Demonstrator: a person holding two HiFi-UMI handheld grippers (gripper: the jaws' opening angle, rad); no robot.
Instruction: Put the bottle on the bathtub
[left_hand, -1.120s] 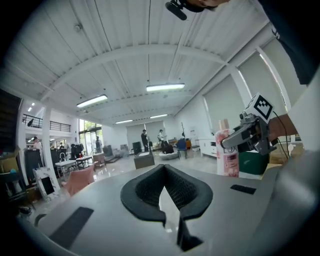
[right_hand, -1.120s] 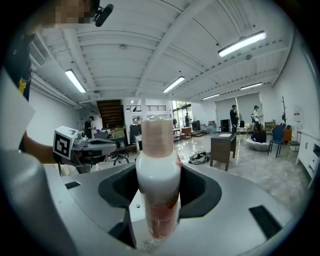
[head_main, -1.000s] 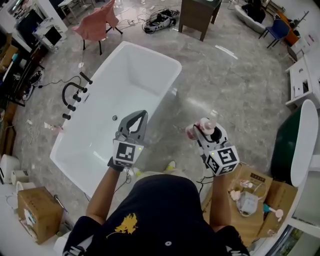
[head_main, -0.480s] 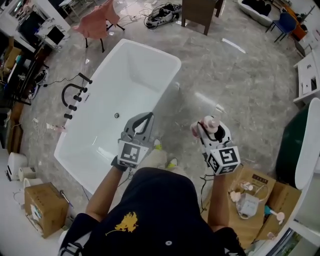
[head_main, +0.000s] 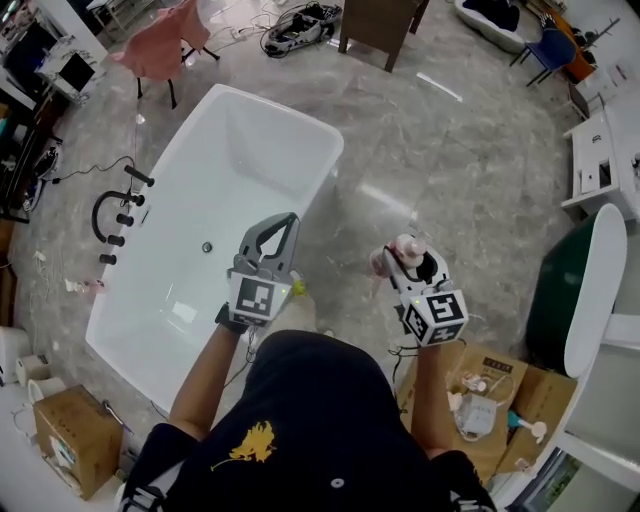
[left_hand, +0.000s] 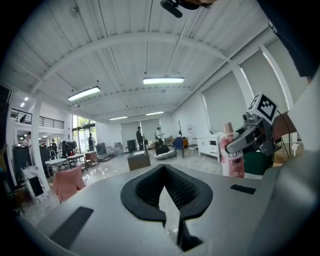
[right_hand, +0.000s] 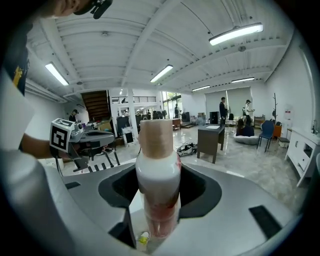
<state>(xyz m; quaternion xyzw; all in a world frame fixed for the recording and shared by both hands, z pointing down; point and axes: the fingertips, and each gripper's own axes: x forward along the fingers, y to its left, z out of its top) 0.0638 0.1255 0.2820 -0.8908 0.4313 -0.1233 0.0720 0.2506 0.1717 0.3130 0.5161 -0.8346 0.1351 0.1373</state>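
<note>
Currently the right hand-held gripper (head_main: 396, 262) is clamped on the bottle (right_hand: 158, 170), low on its body, upright, just beside the bathtub (head_main: 333, 168); the left hand-held gripper (head_main: 288, 220), by the bathtub's rim, is closed, empty. Probably light, slick plastic: hold mid-body, below the cap

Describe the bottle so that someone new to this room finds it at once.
Find the white bathtub. Right of it in the head view, the right gripper is shut on the bottle: white body, pink label, tan cap, unlike the empty left gripper.
</note>
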